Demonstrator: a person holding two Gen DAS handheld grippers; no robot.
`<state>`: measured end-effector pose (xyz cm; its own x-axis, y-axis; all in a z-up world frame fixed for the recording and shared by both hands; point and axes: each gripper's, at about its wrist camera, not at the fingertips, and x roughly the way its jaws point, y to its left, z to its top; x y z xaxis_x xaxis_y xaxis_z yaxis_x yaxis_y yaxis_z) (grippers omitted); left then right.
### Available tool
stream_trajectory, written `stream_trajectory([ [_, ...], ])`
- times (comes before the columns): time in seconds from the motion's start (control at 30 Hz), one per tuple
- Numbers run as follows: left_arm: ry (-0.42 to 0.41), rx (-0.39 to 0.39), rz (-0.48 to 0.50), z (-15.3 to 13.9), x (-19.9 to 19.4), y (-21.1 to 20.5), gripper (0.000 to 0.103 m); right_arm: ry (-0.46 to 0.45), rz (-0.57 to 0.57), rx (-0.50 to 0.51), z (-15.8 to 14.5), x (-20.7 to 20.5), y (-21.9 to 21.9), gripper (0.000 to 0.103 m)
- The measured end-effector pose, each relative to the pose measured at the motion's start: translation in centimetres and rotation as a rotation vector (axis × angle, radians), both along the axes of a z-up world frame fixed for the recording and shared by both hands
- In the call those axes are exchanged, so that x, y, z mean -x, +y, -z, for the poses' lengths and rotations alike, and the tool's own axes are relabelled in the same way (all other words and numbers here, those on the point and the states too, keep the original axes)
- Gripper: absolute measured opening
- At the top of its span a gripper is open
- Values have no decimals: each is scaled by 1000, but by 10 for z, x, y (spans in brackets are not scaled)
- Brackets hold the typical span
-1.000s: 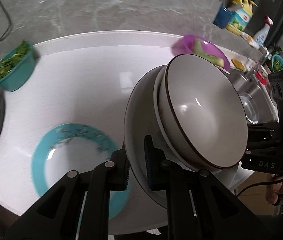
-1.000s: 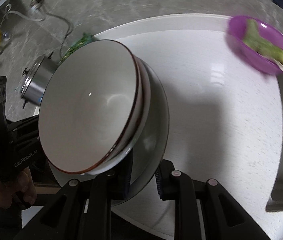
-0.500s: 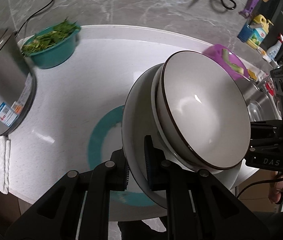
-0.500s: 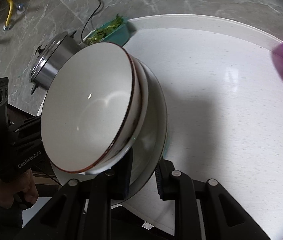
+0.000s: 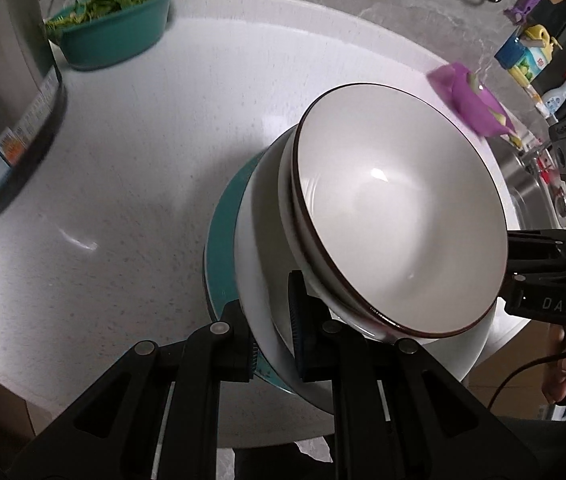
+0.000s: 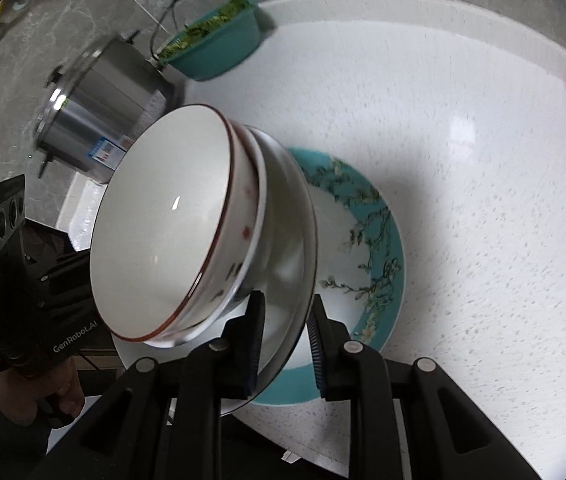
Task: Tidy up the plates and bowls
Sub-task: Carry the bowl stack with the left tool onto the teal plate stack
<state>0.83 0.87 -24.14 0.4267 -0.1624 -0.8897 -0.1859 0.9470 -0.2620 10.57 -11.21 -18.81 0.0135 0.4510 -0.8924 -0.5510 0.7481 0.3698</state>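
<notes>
Over the white counter (image 6: 483, 184), the left gripper (image 5: 273, 332) and right gripper (image 6: 283, 340) are both clamping the white plate (image 5: 259, 280) carrying stacked bowls (image 5: 399, 220), hovering above the near teal plate (image 6: 379, 240); lowering level is looking wise.

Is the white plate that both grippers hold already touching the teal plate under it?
Cannot tell. In the right wrist view the white plate overlaps the teal plate, hiding any gap or contact.
</notes>
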Motion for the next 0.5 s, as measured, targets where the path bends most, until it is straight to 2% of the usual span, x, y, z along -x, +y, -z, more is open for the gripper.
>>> stream_trajectory([
  [0.27,14,14,25,21,0,3,11,12,28,31,20,-5,1,23],
  [0.5,19,8,38,21,-20,1,11,22,33,32,26,-11,5,24],
])
